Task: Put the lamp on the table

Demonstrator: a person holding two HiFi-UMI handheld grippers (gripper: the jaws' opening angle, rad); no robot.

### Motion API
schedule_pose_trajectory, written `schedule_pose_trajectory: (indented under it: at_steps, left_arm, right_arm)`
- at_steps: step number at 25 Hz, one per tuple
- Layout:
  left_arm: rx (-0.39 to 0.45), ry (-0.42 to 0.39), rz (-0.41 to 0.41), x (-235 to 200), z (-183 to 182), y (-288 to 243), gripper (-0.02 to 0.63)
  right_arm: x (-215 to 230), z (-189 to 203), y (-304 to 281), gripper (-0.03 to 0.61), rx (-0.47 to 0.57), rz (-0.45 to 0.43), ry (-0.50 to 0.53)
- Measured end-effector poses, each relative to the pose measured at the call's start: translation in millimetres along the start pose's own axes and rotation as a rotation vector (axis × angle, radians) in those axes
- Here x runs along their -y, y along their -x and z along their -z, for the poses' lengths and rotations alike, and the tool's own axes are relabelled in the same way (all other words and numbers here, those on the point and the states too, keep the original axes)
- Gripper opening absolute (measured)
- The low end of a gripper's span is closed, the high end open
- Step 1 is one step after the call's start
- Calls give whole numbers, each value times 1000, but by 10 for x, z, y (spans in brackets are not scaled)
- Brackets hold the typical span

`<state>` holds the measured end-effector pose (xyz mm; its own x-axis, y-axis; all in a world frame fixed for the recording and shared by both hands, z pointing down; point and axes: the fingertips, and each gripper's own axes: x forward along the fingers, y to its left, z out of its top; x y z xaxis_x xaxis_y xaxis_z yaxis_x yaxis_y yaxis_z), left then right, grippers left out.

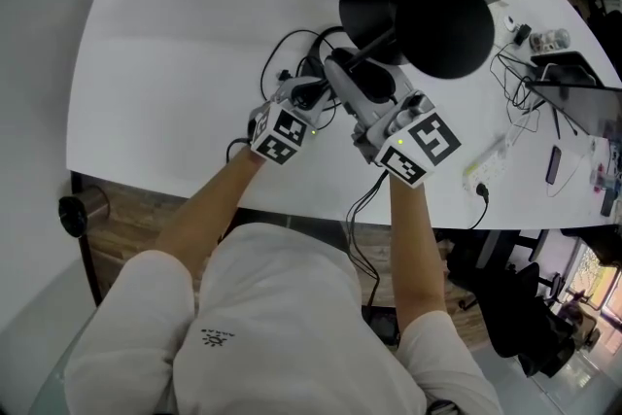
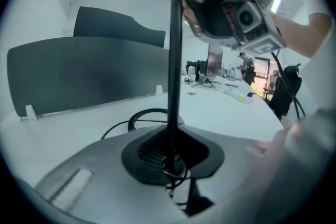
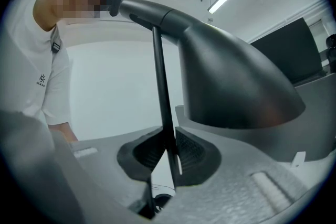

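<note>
Seen from above, a person in a white shirt holds two tools over a white desk [image 1: 175, 63]. The left tool [image 2: 170, 159] is almost closed, its ribbed pads pinching the thin black stem [image 2: 173, 60] of a black lamp [image 1: 447, 26]. The right tool [image 3: 167, 150] is likewise nearly shut on the same stem, higher up, with the lamp's cone shade [image 3: 236, 86] just beside it. The lamp sits over the far middle of the desk; whether its base rests on the surface cannot be told.

A loop of black cable [image 1: 292, 49] lies on the desk under the tools. The wrists cross the desk's near edge. A dark partition [image 2: 79, 76] runs along the far edge. The left part of the desk is bare and open. The right part is crowded with cords, a white power strip [image 1: 488, 168] and a phone [image 1: 552, 165].

Black-and-white square markers cover the tools' cubes [image 1: 425, 143]. A small print on the shirt [image 1: 218, 337] is too small to read
</note>
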<state>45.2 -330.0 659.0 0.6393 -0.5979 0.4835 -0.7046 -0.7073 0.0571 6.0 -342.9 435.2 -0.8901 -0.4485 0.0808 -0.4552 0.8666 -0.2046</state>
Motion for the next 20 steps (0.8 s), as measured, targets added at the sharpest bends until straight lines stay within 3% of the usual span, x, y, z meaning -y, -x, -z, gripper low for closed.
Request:
schedule_pose_trajectory:
  at_steps: [8, 11, 13, 20]
  left_arm:
    - [-3, 7, 1, 20, -28, -11, 55]
    - [-6, 3, 2, 44, -33, 34, 155]
    - [-13, 2, 0, 61, -40, 97, 185]
    - [4, -7, 18, 115, -355, 425, 201]
  right_arm:
    - [26, 7, 24, 46, 13, 75, 38]
    - [5, 10, 23, 49, 2, 100, 65]
    - [-4, 36, 47, 95, -12, 107, 59]
    - [-2, 110, 279, 98, -51, 141, 38]
